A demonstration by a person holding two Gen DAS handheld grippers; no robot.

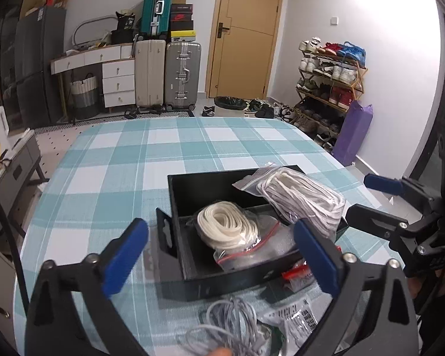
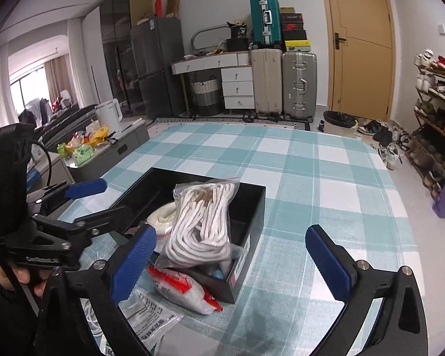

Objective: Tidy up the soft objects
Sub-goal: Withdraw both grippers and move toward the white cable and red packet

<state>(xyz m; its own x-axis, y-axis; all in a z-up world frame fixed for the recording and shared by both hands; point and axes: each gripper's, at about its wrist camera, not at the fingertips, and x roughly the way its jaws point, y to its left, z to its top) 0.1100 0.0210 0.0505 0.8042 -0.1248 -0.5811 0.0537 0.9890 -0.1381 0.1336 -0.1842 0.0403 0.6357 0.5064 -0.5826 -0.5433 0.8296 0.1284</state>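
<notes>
A black open box (image 1: 175, 204) (image 2: 252, 207) sits on the checked tablecloth. Inside lie a bag of coiled cream rope (image 1: 228, 225) and a bag of white cord (image 1: 299, 198) (image 2: 201, 225) leaning on the box's rim. My left gripper (image 1: 219, 255) is open and empty, just in front of the box. My right gripper (image 2: 237, 261) is open and empty, at the box's near right corner; it also shows in the left wrist view (image 1: 368, 195). The left gripper shows in the right wrist view (image 2: 101, 198).
Loose on the cloth in front of the box: a grey cable bundle (image 1: 231, 323), a printed white packet (image 1: 293, 317) (image 2: 151, 317) and a red-and-white packet (image 2: 184, 290). The table edge (image 1: 38, 207) drops off at left. Suitcases, a shoe rack and a door stand behind.
</notes>
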